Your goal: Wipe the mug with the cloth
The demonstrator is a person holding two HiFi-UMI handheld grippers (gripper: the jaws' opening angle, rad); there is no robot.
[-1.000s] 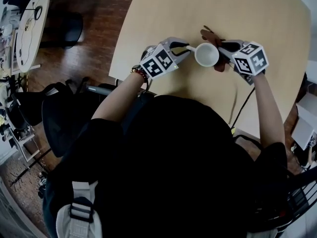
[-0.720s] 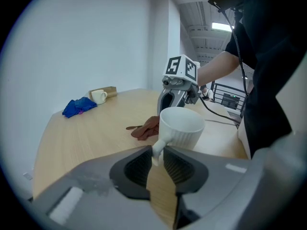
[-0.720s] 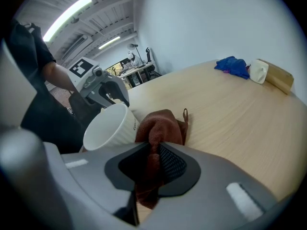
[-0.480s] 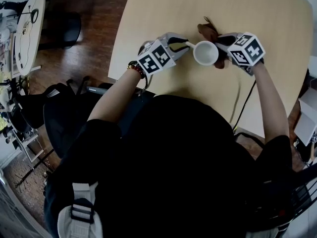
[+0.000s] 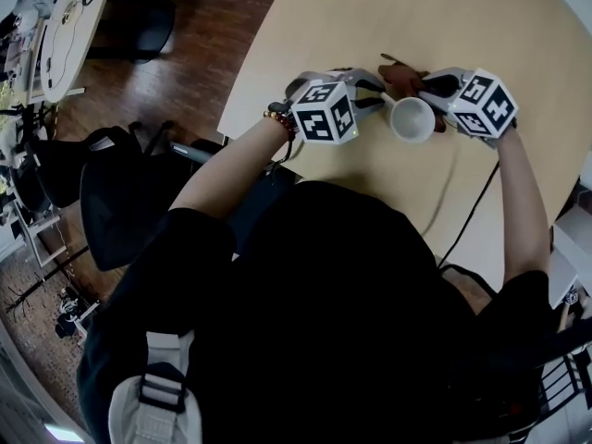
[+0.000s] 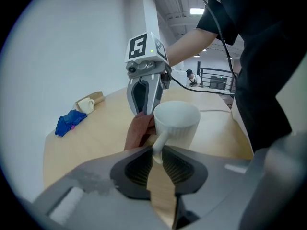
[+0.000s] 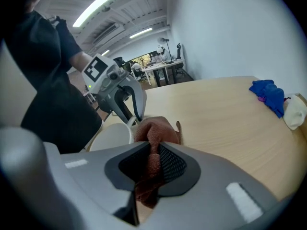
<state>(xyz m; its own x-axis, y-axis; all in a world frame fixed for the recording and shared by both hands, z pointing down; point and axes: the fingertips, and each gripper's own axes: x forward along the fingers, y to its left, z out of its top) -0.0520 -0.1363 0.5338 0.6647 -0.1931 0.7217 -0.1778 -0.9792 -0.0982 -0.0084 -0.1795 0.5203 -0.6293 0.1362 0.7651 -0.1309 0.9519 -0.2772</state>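
The mug [image 6: 176, 121] sits on the counter [image 5: 370, 26], with our left gripper [image 6: 156, 153] fingers clamped on its handle. Our right gripper [image 7: 152, 153] fingers pinch the brown cloth [image 7: 156, 128] against the mug's side. We should press lightly and sweep around, bracing the handle firmly.

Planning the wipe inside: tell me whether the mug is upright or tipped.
Upright: the mug has its open rim level on top.

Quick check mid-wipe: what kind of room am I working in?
Probably an open-plan office or lab: a large wooden table, black office chairs on a wood floor, and distant desks under ceiling strip lights.
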